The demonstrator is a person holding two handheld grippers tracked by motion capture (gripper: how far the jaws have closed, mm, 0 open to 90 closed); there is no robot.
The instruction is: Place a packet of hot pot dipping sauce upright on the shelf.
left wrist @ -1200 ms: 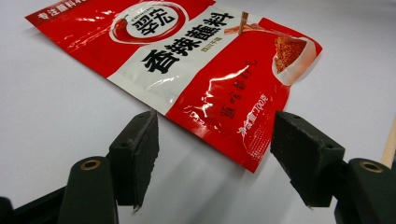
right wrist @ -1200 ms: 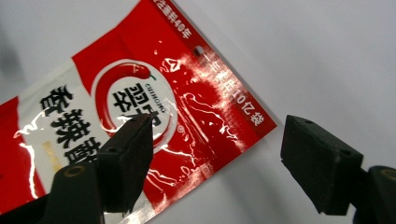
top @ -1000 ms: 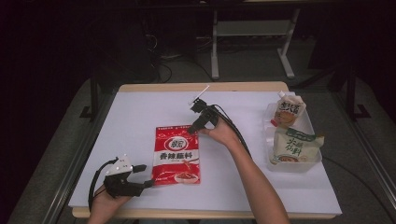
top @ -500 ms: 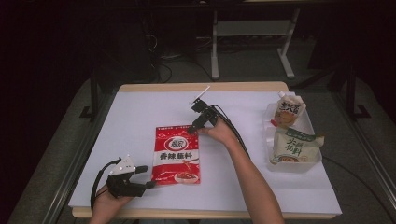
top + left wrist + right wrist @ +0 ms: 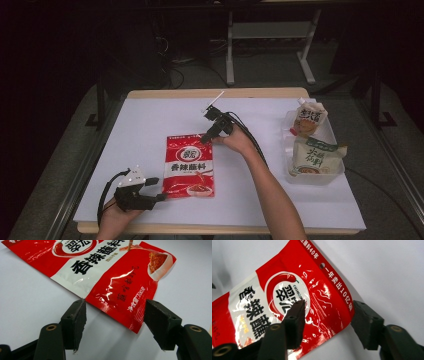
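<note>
change since earlier frames: both grippers' jaws have just been closing; hands unmoved. red sauce packet [image 5: 190, 165]: one, flat, mid worktop [image 5: 150, 115]. left gripper [image 5: 159, 189]: jaws part open, astride the packet's near-left corner, not pressing. right gripper [image 5: 207, 136]: jaws part open over its far-right corner, forearm stretched forward. white pouches [image 5: 312, 157]: two, in a tray [image 5: 340, 172], right edge.

seasoning packet [image 5: 189, 165]: glossy red plastic film, creased, catching highlights
worktop [image 5: 150, 120]: smooth matt white sheet over a pale wood edge
hand-held gripper jaws: matt black plastic, brass-coloured screw inserts
</note>
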